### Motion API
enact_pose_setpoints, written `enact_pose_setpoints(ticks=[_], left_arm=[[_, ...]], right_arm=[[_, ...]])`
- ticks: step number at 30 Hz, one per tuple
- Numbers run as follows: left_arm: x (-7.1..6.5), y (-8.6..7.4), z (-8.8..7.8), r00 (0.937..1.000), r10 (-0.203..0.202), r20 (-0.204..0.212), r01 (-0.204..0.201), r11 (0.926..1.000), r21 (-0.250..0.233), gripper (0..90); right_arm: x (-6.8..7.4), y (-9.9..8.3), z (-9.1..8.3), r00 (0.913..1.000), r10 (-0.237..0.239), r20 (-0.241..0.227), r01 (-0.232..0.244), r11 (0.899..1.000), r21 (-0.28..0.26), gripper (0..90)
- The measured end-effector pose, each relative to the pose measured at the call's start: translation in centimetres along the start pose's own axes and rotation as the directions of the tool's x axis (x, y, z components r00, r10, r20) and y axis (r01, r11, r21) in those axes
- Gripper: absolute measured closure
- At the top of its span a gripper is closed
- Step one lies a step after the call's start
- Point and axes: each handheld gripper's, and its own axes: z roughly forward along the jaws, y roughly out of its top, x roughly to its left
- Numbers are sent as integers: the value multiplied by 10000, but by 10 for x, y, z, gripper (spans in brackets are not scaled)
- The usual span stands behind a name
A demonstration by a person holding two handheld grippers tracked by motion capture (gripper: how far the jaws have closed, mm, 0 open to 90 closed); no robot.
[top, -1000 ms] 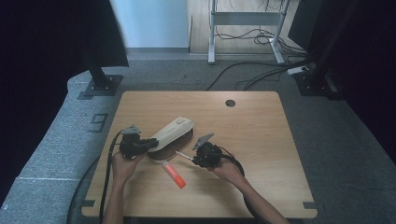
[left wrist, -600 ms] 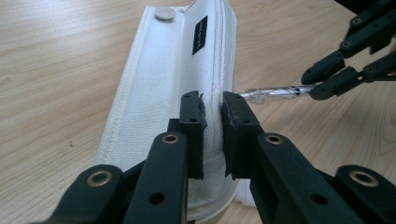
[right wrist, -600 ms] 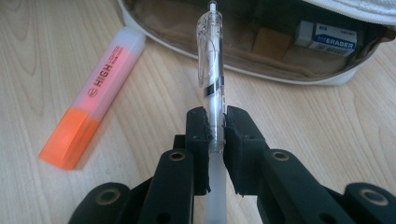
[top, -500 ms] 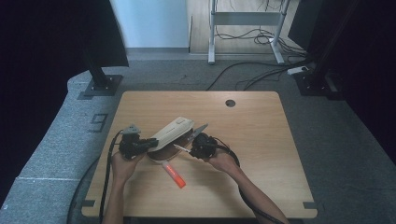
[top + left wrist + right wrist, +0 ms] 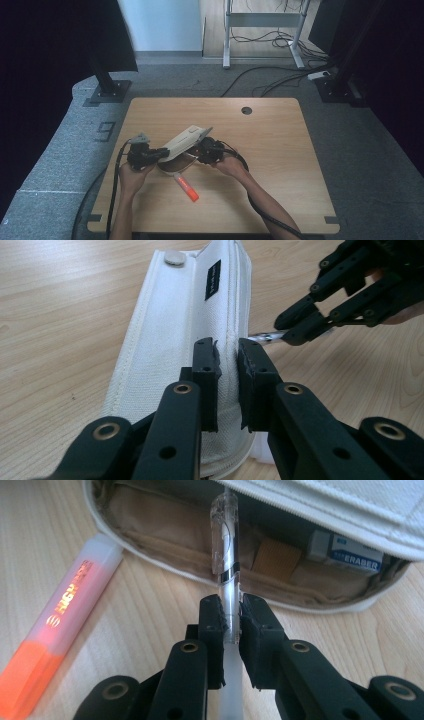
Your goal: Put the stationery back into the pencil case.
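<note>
A white fabric pencil case (image 5: 175, 340) lies on the wooden table (image 5: 280, 150), unzipped, with its upper flap (image 5: 350, 505) lifted. My left gripper (image 5: 227, 385) is shut on the flap's zipper edge and holds it up. My right gripper (image 5: 230, 620) is shut on a clear plastic pen (image 5: 223, 540) whose far end reaches into the tan interior (image 5: 165, 535) of the case. In the high view the left gripper (image 5: 161, 152) and right gripper (image 5: 197, 151) meet at the case (image 5: 182, 141) from either side. An orange highlighter (image 5: 60, 625) lies on the table beside the opening.
An eraser (image 5: 350, 555) and a tan pocket sit inside the case. The highlighter (image 5: 186, 187) lies just in front of the case, between my forearms. A cable hole (image 5: 246, 110) is at the table's far edge. Cables trail from both grippers toward the near edge.
My right gripper has moved left with the pen, up to the case's opening. The left gripper and the lifted flap have stayed where they were.
</note>
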Motion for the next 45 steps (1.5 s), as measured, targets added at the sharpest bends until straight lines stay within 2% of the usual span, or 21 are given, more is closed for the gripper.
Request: enact_pose_setpoints(ticks=[12,20,28,34,39,45], left_arm=[[0,0,0,9998,-42,200,43,10000,-82,795],[0,0,1,9996,-44,287,46,10000,-79,795],[-1,0,2,9994,-52,341,54,10000,-59,795],[-1,0,2,9994,-36,337,37,10000,-28,795],[1,0,2,9994,-68,354,70,10000,-55,795],[0,0,2,9993,-67,360,68,10000,-35,794]], right_arm=[[-8,14,17,10000,40,55,-39,10000,-56,780],[-13,19,25,9998,32,211,-27,9997,-256,779],[-18,23,32,9996,216,190,-208,9989,-411,778],[-21,23,37,9997,134,220,-123,9987,-492,769],[-20,20,37,9996,268,115,-261,9984,-511,675],[-22,10,30,9988,476,142,-468,9975,-521,635]])
